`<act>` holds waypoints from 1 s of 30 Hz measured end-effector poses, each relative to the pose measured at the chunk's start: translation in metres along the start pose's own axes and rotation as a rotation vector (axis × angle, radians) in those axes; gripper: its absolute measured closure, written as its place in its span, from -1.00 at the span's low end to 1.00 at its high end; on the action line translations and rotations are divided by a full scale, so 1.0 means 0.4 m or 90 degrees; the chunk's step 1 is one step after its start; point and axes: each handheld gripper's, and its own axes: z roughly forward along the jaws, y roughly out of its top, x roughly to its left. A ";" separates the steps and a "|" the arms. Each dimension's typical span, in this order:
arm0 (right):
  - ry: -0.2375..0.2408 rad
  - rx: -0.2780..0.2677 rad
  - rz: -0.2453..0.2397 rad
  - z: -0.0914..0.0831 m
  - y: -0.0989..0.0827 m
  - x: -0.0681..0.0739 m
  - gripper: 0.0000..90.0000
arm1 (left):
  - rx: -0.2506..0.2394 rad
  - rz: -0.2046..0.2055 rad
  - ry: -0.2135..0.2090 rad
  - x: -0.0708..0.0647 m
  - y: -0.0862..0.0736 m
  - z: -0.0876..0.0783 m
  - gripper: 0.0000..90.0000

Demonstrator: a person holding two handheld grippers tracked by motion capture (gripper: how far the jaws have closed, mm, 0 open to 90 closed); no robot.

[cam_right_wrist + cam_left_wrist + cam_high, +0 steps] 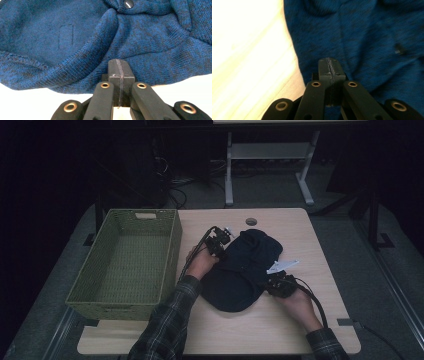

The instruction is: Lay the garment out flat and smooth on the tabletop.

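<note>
Both tools clenched, nothing between the jaws: left tool (pixel 219 241) at the sweater's (pixel 243 270) left edge, right tool (pixel 280 284) at its near edge. Basket (pixel 172 251) left of the sweater on the table (pixel 280 330).

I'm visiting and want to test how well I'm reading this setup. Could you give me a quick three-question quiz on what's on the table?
1. True or false: the dark blue knitted garment lies inside the green basket.
2. Which gripper is at the garment's edge nearer the basket? A) left gripper B) right gripper
3. Fill in: in both gripper views the jaws are ____.

Key
1. False: it lies on the wooden table, beside the basket.
2. A.
3. Shut. The pads meet, with no cloth seen between them.
</note>
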 end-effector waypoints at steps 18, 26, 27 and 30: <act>-0.021 0.023 0.001 -0.026 -0.015 -0.012 1.00 | -0.008 -0.029 -0.038 -0.039 -0.067 -0.011 1.00; -0.031 0.023 0.008 -0.047 -0.037 -0.018 1.00 | -0.020 0.003 -0.044 -0.121 -0.134 -0.039 1.00; -0.033 0.028 0.006 -0.053 -0.041 -0.017 1.00 | -0.020 0.005 -0.047 -0.129 -0.141 -0.042 1.00; -0.035 0.028 0.006 -0.060 -0.049 -0.013 1.00 | -0.026 0.017 -0.056 -0.157 -0.166 -0.051 1.00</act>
